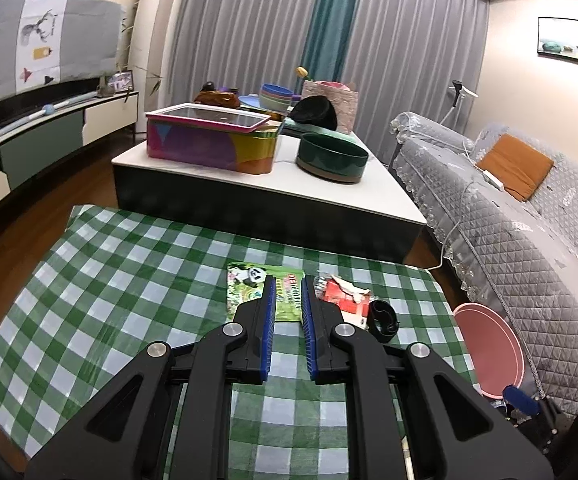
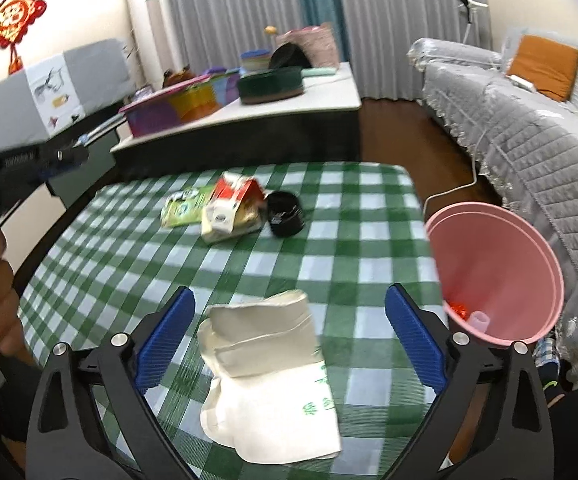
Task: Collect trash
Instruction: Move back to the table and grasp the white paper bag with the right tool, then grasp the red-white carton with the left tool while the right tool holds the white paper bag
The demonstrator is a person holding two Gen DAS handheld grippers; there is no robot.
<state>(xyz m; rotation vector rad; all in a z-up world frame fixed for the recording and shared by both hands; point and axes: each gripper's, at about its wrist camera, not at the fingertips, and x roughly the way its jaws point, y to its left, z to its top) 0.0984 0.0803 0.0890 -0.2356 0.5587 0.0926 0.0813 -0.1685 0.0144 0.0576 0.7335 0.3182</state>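
Here, left wrist view: left gripper (image 1: 289, 300) narrowed to a slim gap, nothing between its pads. Just beyond its tips lies the green panda wrapper (image 1: 265, 290); the red carton (image 1: 349, 302) and black cup (image 1: 383, 320) sit just right of them, probably next to go.

Right wrist view: right gripper (image 2: 289, 344) spread wide, holding nothing. The white paper bag (image 2: 269, 380) lies flat between the fingers (untouched). The pink bin (image 2: 497, 272) stands right of the tongs, beside the checked table (image 2: 349, 248), within easy reach for drops.

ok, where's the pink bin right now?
Right wrist view: the pink bin stands off the right edge of the checked table, between it and the grey sofa.
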